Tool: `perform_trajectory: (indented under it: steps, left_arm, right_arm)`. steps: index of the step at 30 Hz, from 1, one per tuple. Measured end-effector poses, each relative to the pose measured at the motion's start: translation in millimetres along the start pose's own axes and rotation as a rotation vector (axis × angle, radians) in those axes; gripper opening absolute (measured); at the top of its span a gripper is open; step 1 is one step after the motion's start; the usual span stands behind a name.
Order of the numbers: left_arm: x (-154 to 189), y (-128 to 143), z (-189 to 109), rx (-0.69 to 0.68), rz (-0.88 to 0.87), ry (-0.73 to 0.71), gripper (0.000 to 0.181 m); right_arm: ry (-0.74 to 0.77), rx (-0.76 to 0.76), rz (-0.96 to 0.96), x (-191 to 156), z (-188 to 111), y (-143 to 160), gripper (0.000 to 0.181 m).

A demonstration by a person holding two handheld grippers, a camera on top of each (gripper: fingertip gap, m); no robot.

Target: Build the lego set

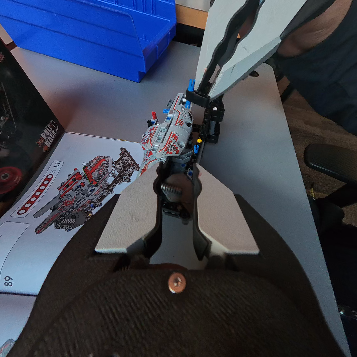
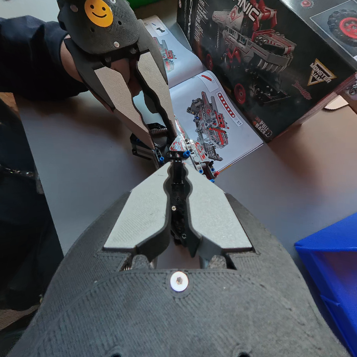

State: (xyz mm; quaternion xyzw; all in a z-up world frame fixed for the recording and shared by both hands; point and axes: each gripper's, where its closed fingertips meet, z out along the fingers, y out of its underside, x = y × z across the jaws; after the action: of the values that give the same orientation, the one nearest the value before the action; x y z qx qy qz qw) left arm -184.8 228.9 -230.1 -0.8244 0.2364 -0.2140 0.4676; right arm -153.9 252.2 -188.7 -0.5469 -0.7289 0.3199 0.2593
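Lego truck body (image 1: 170,139) sits on the grey table (image 1: 96,100), long way pointing away from us. In the left wrist view, our left gripper (image 1: 176,170) pinches its near end, by the spring. Our right gripper (image 1: 204,94) comes down from the far side and pinches a black beam (image 1: 197,97) with blue pins at the far end.

In the right wrist view, our right gripper (image 2: 176,164) squeezes that black beam (image 2: 176,154), touching the truck body (image 2: 185,148). We think it must push straight in. The open booklet (image 2: 202,100) lies beside.
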Motion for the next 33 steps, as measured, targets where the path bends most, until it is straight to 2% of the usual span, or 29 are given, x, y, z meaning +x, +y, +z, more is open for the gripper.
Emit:
perform_trajectory:
  steps: [1,15,33]
  left_arm:
    - [-0.1,0.1,0.1,0.001,-0.001,0.0,0.027]
    - [-2.1,-4.6,-1.9,0.024,-0.001,-0.015,0.026]
    - [1.8,-4.0,-0.8,0.021,0.019,-0.002,0.026]
  right_arm:
    - [0.0,0.005,0.0,0.4,-0.6,-0.4,0.006]
    - [-0.032,-0.009,-0.006,-5.8,8.4,-2.6,0.006]
    - [-0.005,-0.074,-0.034,7.0,6.8,-0.3,0.006]
